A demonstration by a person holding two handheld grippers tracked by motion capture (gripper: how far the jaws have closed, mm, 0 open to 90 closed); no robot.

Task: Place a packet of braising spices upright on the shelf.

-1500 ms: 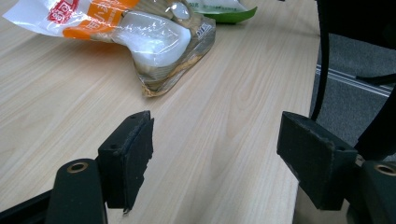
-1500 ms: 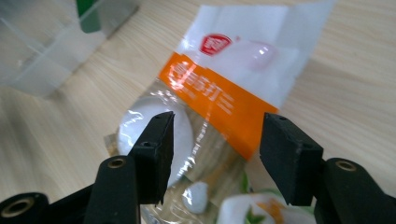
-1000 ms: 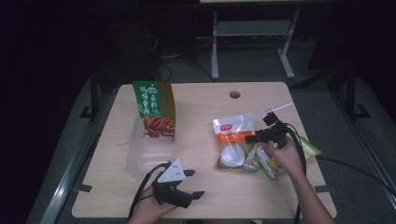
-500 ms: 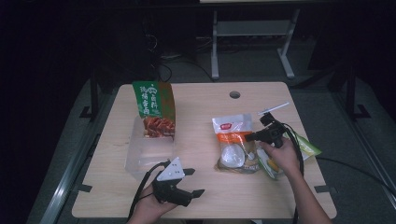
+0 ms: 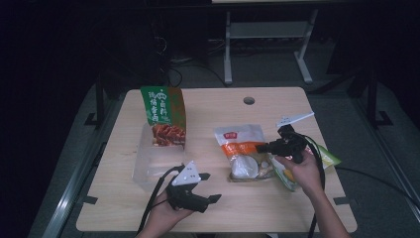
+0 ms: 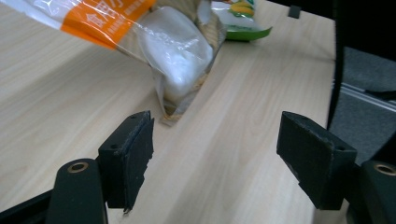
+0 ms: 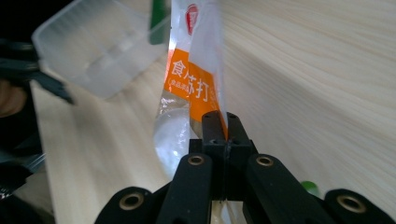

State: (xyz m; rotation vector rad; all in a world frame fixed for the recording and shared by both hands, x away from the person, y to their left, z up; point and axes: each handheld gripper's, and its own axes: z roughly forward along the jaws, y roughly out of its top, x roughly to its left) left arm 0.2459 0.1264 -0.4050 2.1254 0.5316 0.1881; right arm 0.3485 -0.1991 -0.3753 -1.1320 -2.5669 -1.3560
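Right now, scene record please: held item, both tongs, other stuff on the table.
held item: clear snack bag with orange label, edge pinched by right tongs, partly lifted
right tongs: shut on the bag; the jaws have just closed on it
left tongs: open, nothing between the pads, low over the near table edge
clear plastic container: left of centre, looks empty
green pouch: upright at the container's far end
green-yellow packet: under right hand
table: light wood

left gripper (image 5: 210, 187) jaws apart, right gripper (image 5: 261, 148) jaws pinched
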